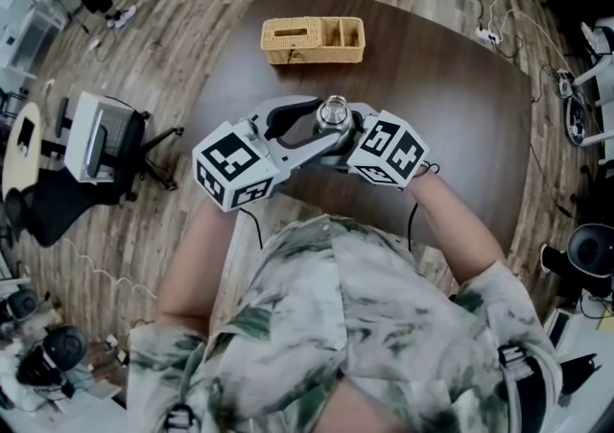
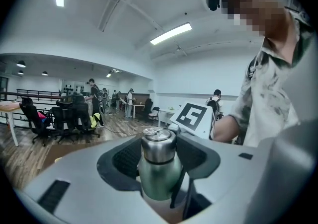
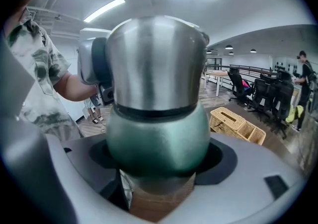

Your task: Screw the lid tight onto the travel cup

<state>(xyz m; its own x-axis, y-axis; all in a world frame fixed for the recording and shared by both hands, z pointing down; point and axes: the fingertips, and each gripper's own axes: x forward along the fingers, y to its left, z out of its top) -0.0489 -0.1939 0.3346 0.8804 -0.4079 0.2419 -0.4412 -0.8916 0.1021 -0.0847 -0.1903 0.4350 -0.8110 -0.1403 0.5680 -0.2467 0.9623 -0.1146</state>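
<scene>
Clamping the travel cup (image 3: pixel 158 138) above the table (image 1: pixel 451 105) near its edge: right tool (image 3: pixel 158 173) on body, left tool (image 2: pixel 159 156) on lid (image 1: pixel 333 112).

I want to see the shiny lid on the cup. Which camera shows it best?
The left gripper view: the whole lid shows, sides and top, on the green travel cup. The right gripper view is so close that only its big steel side shows. The head view shows just its small round top from above.
</scene>
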